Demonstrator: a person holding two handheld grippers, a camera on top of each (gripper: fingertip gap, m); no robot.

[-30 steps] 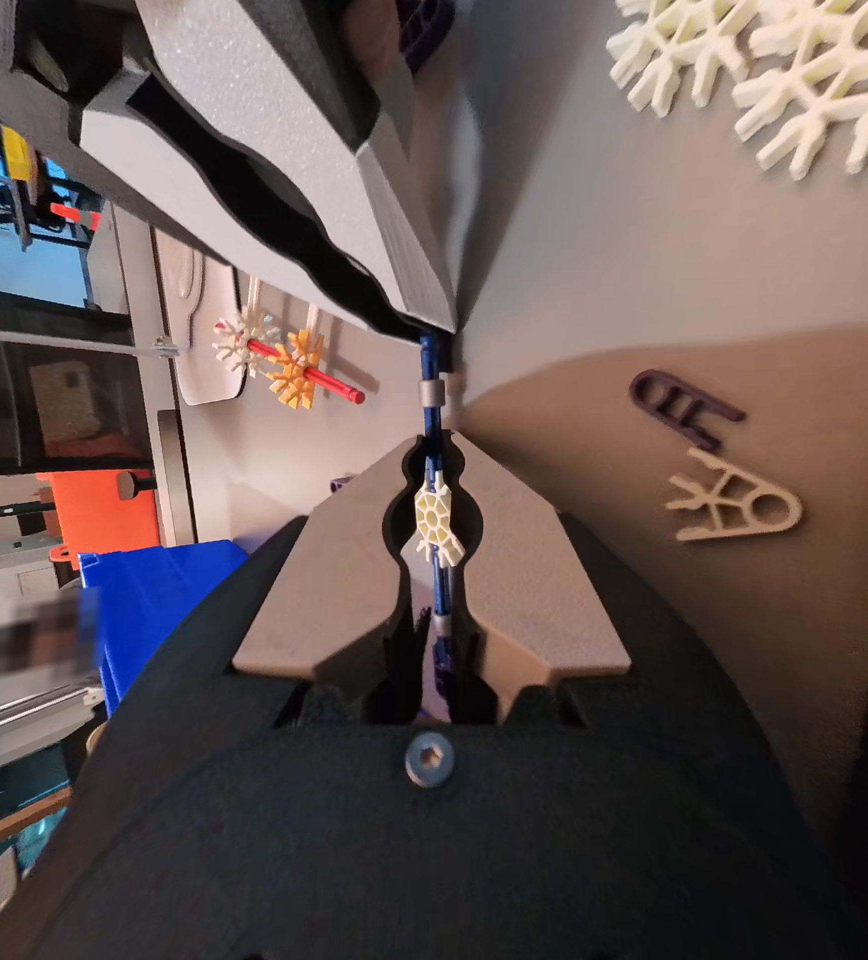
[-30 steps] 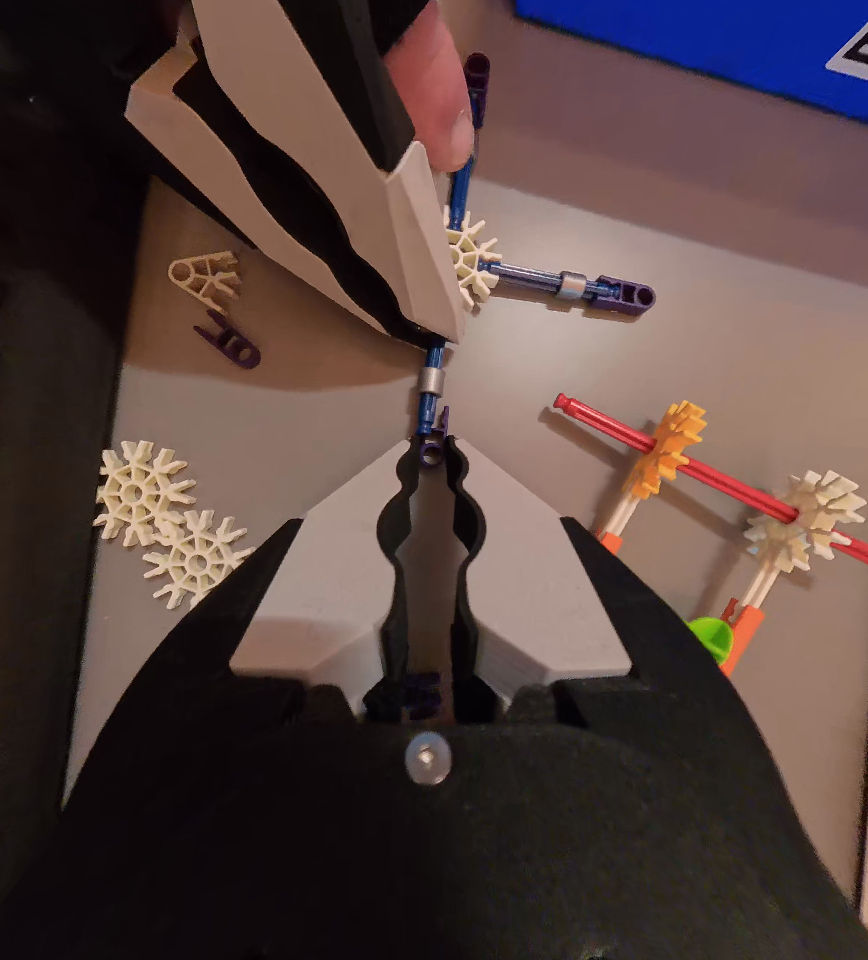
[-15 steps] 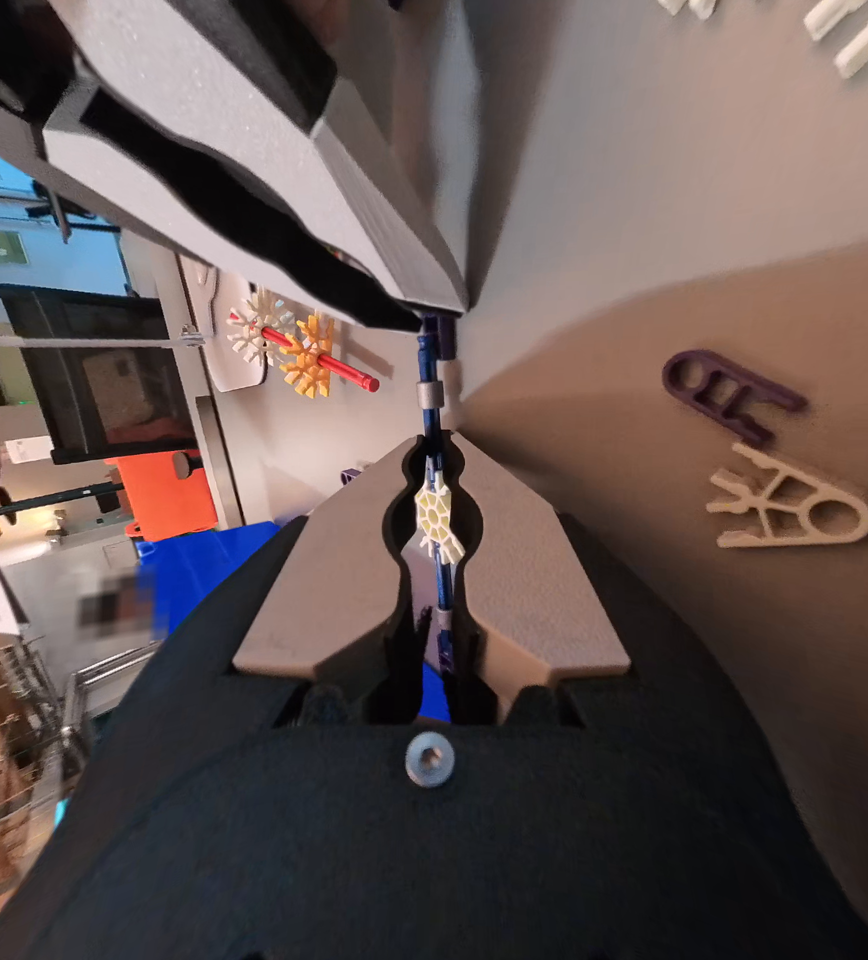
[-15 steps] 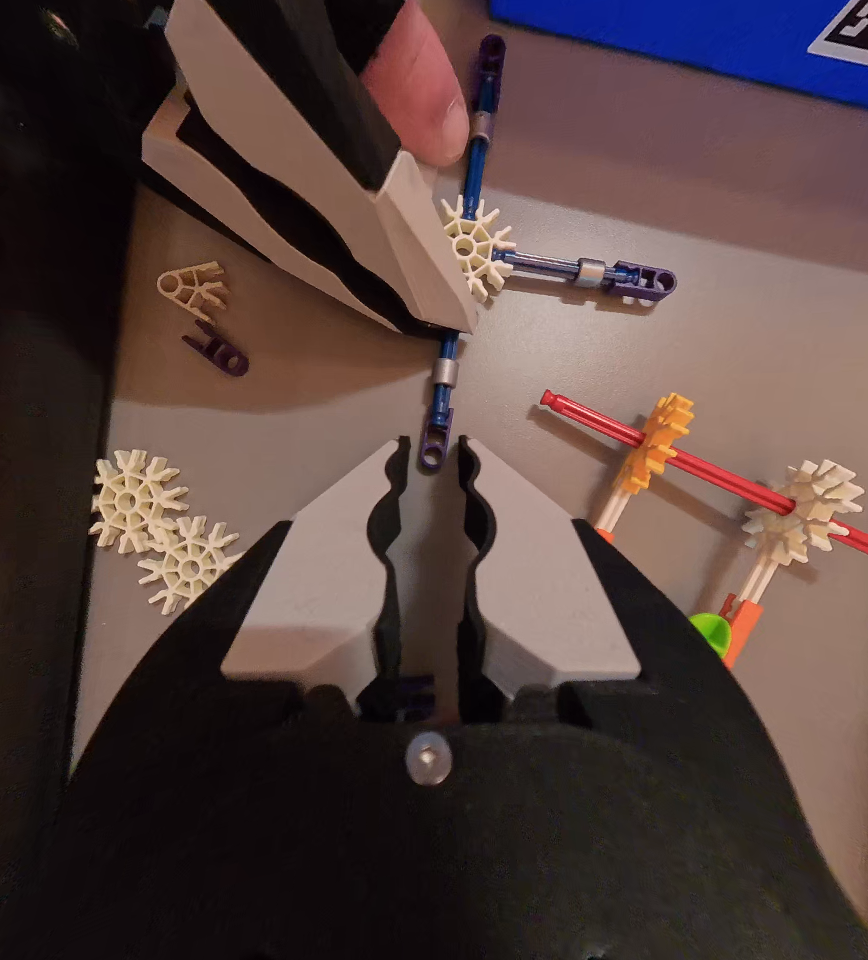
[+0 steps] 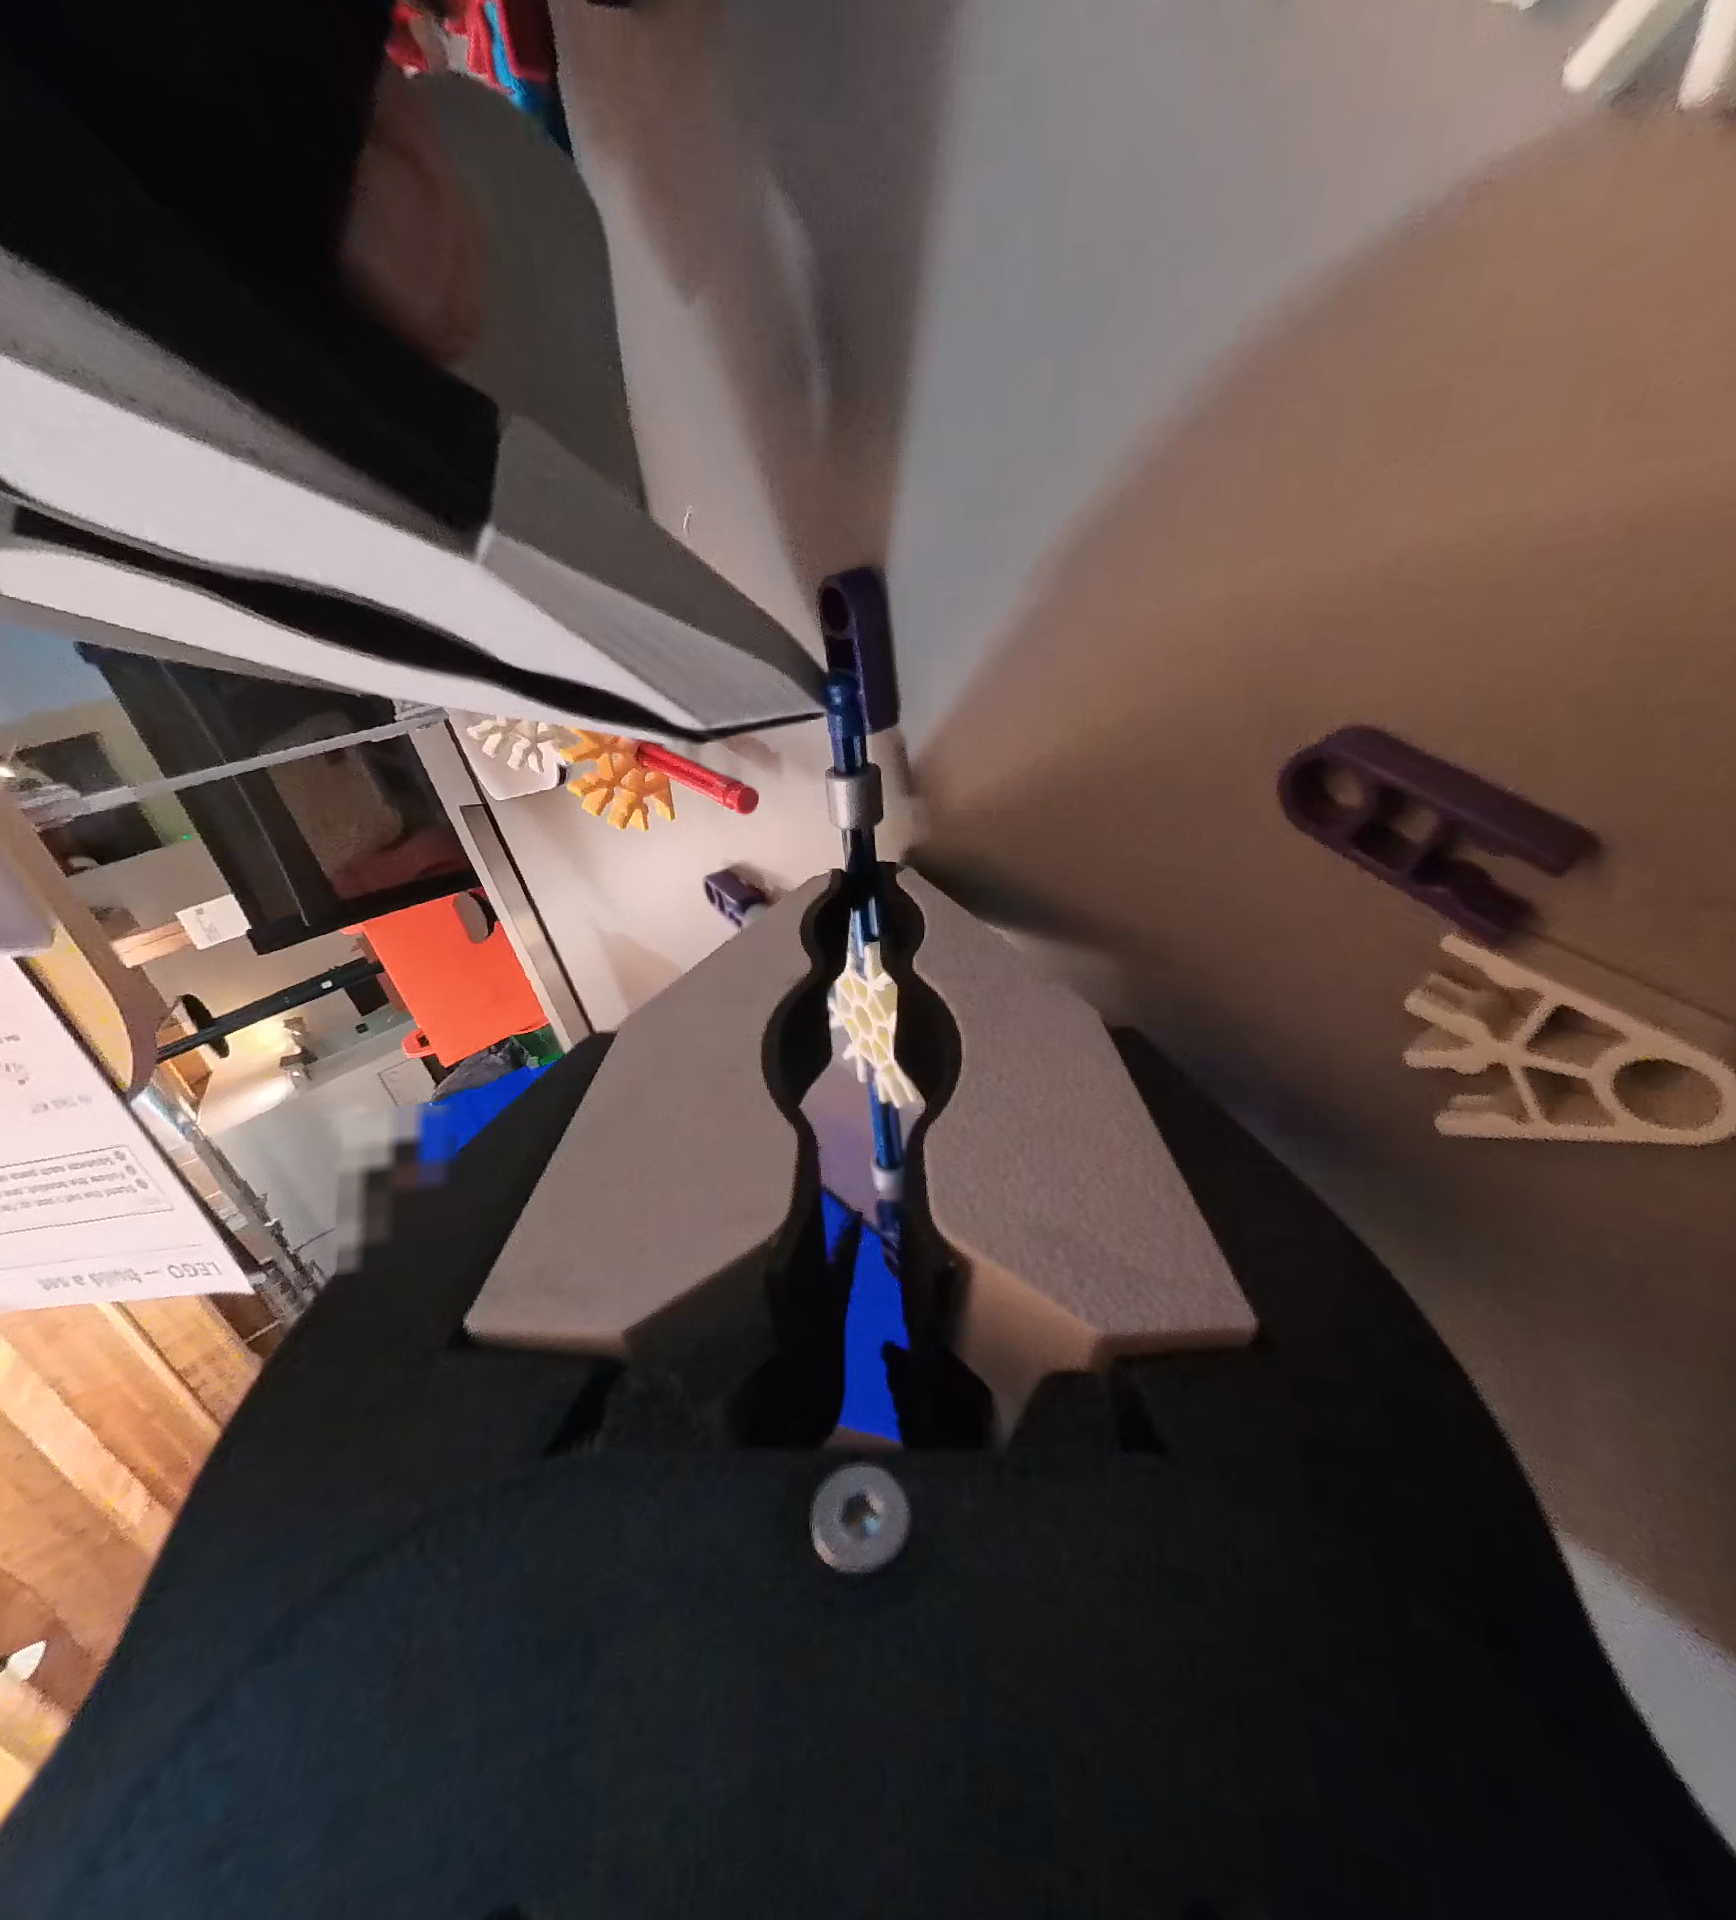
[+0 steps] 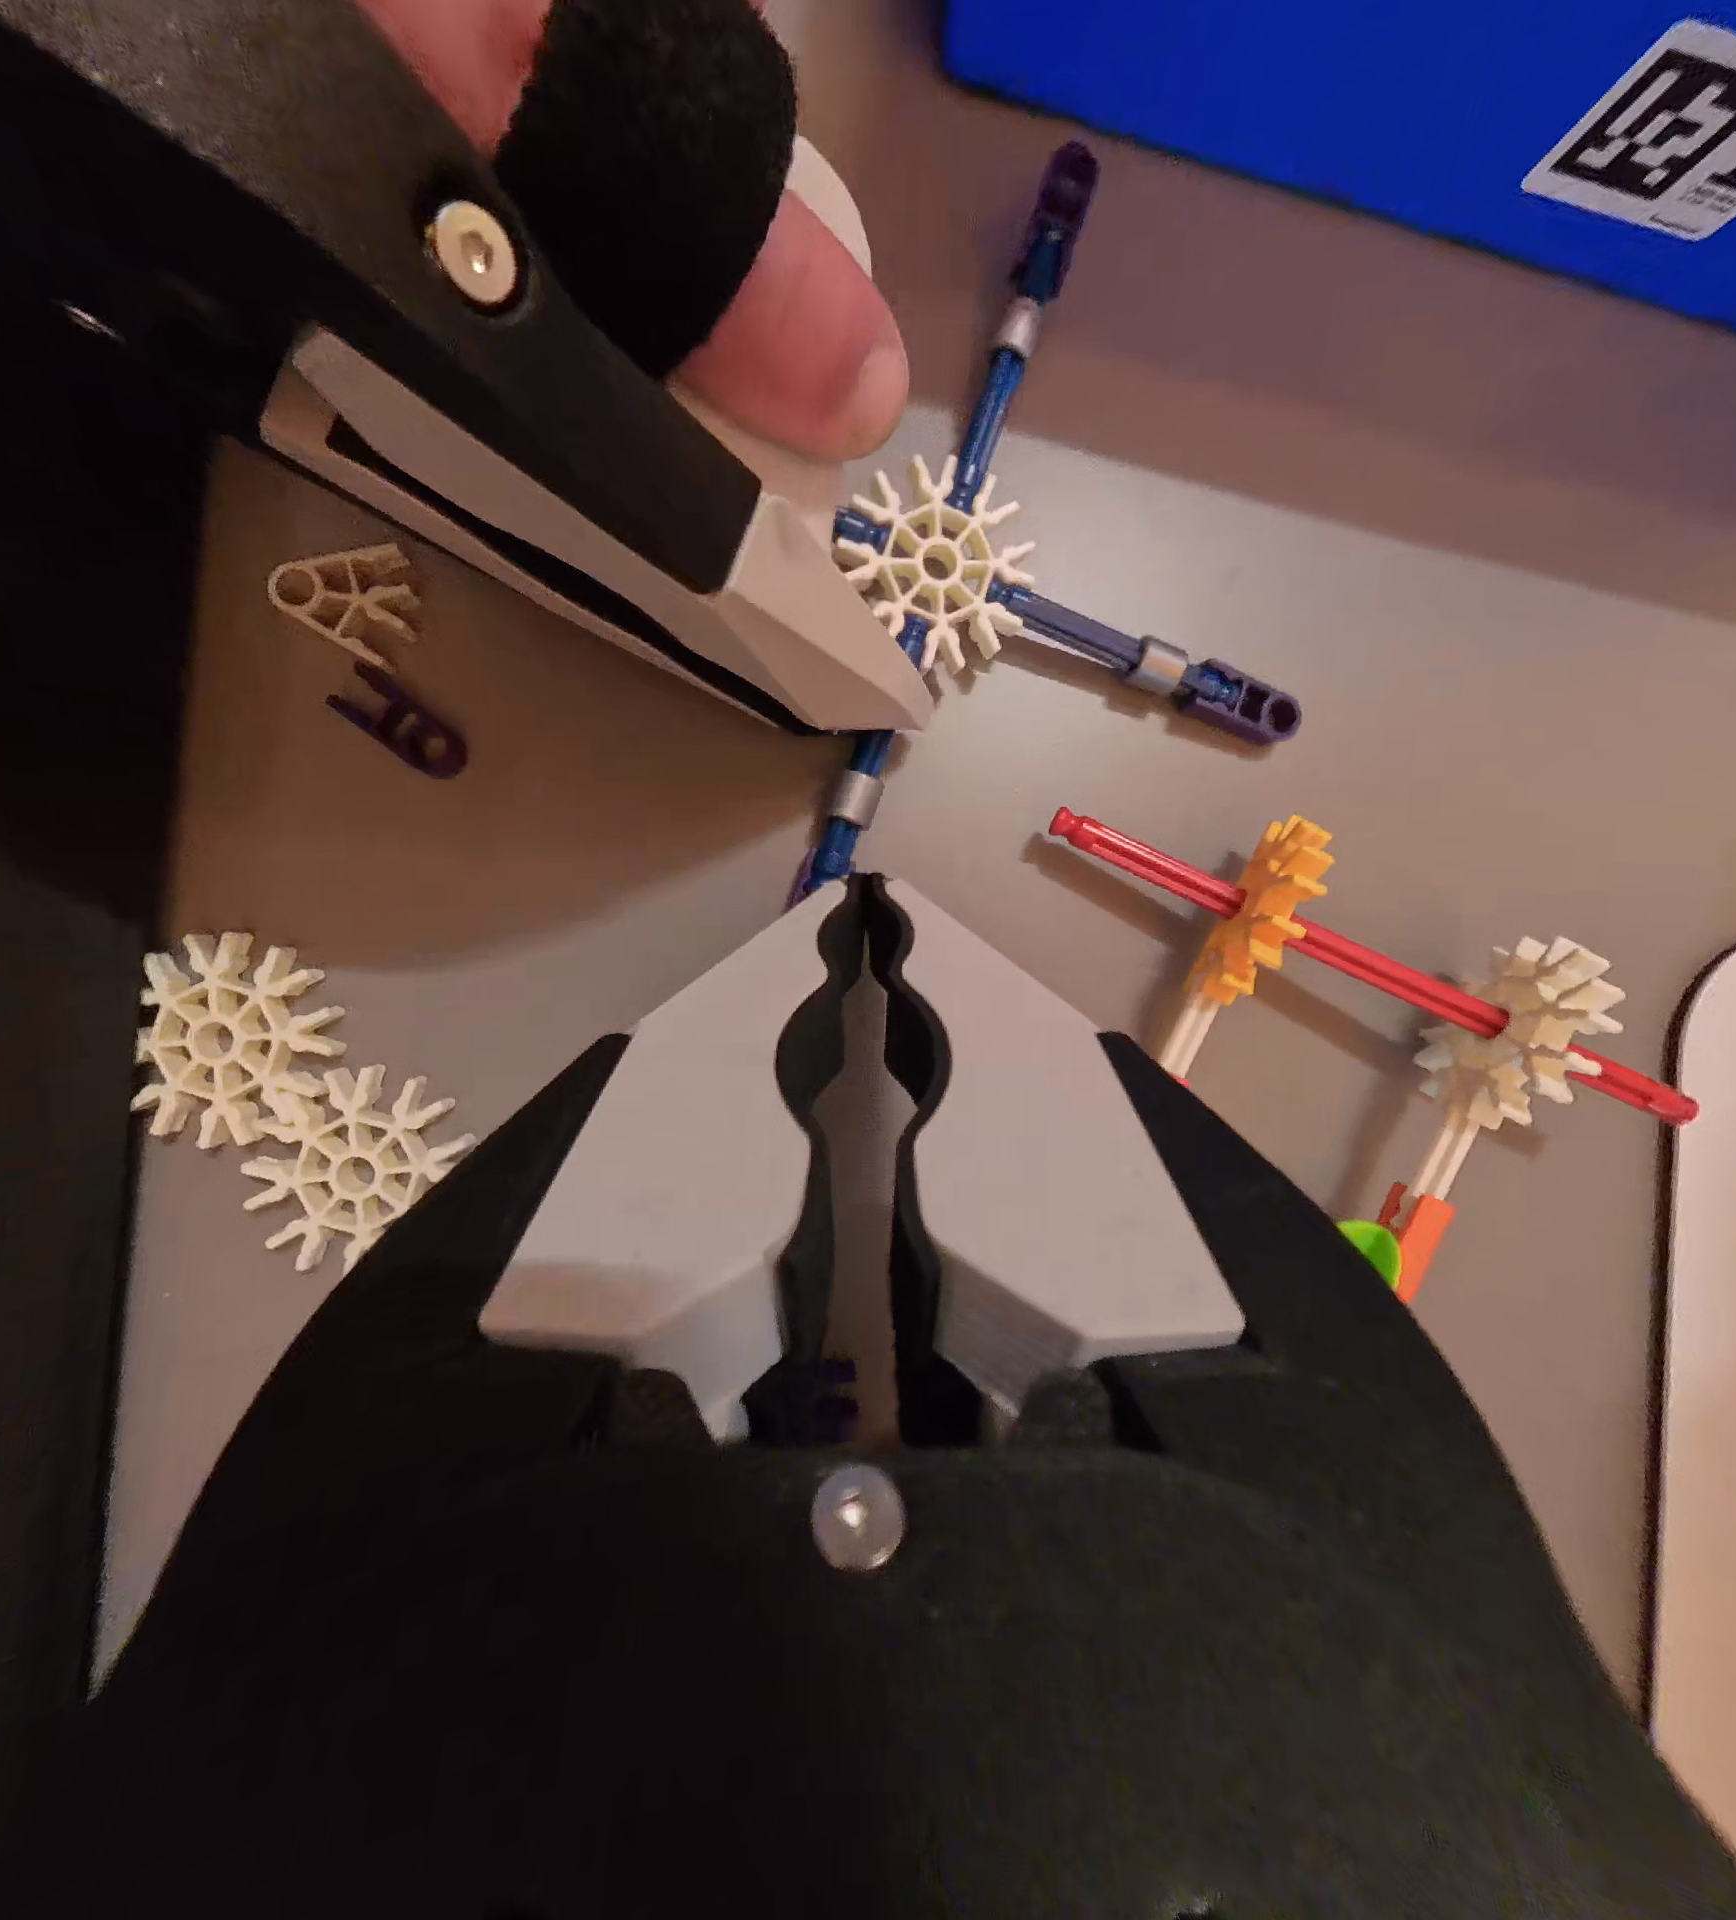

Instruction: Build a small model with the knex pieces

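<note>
Left gripper [image 5: 864,904] jaws clamp one blue-rod spoke assembly [image 6: 957,582]; right gripper [image 6: 866,883] jaws closed, empty.

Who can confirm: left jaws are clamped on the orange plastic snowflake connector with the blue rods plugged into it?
Colour is wrong. The left gripper has its jaws clamped on the white plastic snowflake connector with the blue rods plugged into it, as the left wrist view shows. The orange snowflake connector sits on the red rod.
</note>
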